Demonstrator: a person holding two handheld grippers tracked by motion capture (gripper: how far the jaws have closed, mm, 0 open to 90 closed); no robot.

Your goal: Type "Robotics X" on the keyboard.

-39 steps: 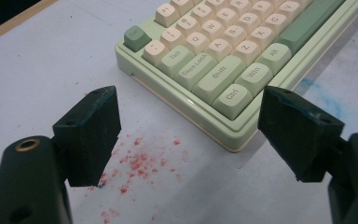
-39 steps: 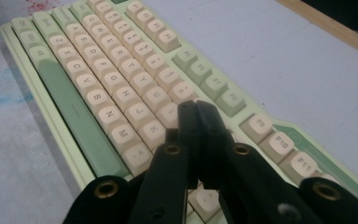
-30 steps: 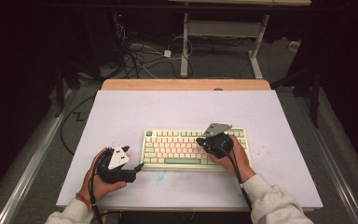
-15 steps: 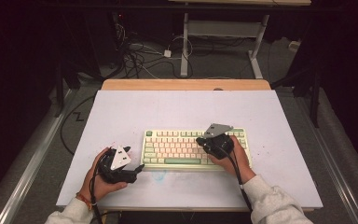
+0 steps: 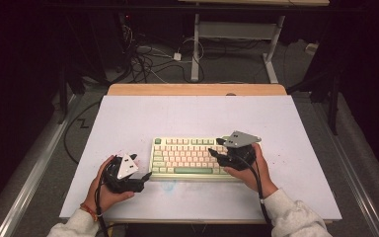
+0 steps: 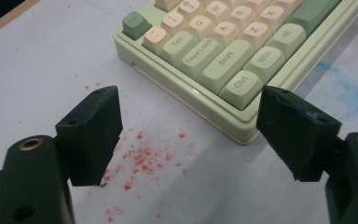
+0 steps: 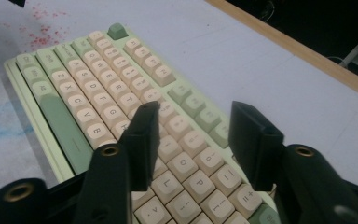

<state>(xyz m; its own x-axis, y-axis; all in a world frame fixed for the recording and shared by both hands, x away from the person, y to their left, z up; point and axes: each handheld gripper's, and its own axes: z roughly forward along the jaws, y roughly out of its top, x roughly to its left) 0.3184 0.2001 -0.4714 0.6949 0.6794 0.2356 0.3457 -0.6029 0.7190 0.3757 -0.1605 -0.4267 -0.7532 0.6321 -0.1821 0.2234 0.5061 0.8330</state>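
**Right tongs opened above the keys**

The right tongs [image 5: 216,148] had just been opening: 1 second before they were pressed together over the right part of the keyboard [image 5: 187,157], and now the 2 jaws stood apart with nothing between them. In the right gripper view the cream keys lay directly beneath and ahead of the jaws, which hung a little above the keycaps without touching them. That reads as a key press or pinch finished and let go, so the next key could be lined up.

The left tongs [image 5: 145,175] rested where they had been, spread wide and empty, on the white surface [image 5: 128,118]. The keyboard's near left corner, with its Ctrl key [image 6: 240,86], lay just ahead of them, red specks [image 6: 142,161] between the jaws.
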